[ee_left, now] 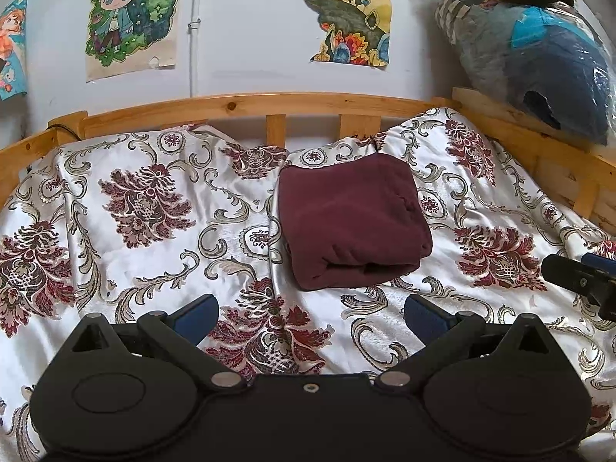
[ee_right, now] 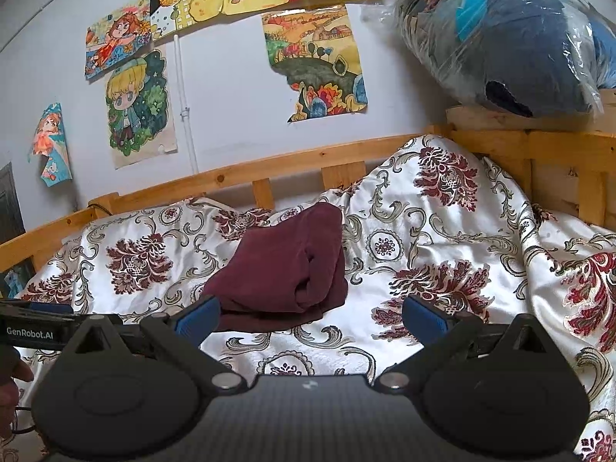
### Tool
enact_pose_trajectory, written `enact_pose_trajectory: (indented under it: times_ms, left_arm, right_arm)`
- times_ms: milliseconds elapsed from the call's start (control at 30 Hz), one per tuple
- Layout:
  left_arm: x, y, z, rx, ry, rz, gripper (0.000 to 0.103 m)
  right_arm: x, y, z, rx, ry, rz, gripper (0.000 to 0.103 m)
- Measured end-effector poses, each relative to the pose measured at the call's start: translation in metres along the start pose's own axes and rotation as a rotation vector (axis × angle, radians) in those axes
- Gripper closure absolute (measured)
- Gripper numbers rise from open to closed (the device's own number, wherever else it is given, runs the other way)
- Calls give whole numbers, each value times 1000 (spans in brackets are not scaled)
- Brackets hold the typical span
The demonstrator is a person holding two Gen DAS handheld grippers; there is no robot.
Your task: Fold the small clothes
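Left wrist, folded maroon garment [ee_left: 352, 219] ahead of hand-held gripper [ee_left: 311, 317]

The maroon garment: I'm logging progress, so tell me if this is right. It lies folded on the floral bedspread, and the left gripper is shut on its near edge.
Not quite. The maroon garment does lie folded on the floral bedspread, but the left gripper is open and short of it, touching nothing. The left wrist view shows this.
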State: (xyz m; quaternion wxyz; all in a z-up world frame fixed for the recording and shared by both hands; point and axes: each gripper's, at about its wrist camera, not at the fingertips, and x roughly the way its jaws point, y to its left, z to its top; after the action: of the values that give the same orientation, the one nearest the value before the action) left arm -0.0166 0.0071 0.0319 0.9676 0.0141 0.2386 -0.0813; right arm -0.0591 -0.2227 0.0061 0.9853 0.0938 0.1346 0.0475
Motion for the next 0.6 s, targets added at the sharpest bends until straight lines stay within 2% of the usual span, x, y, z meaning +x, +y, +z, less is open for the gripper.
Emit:
enact_pose_trajectory:
  times_ms: [600]
  left_arm:
    - [-1, -2, 0, 4, -4, -3, 1]
  right_arm:
    - [1, 1, -1, 5, 4, -4, 0]
